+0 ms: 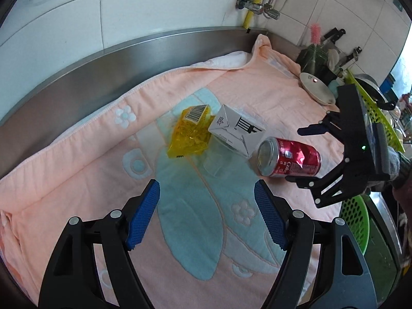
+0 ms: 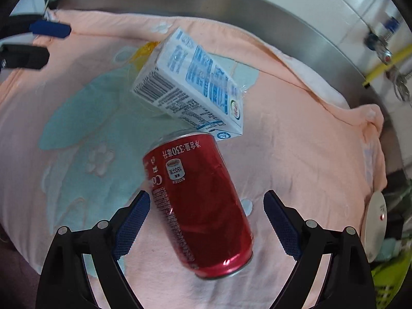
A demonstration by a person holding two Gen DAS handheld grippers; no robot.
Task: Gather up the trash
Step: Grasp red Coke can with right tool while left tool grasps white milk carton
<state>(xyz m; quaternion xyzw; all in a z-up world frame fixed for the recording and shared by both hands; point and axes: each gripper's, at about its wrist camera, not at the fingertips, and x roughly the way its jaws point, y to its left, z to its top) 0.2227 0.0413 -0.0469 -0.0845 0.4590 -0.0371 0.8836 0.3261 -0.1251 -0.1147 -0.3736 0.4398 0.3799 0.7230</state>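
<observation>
A stainless steel counter (image 1: 108,61) with a raised back edge curves across the upper part of both views, and a pink towel (image 1: 77,170) with pale blue flower patterns is spread over most of it, bunched up against the steel edge at the upper right. On the towel near the middle of the left wrist view lie a crumpled yellow wrapper (image 1: 190,134), a white carton (image 1: 237,128) on its side just right of it and touching it, and a dented red can (image 1: 291,158) on its side at the carton's lower right corner. A white plate (image 1: 318,88) rests at the towel's right edge, tilted.
</observation>
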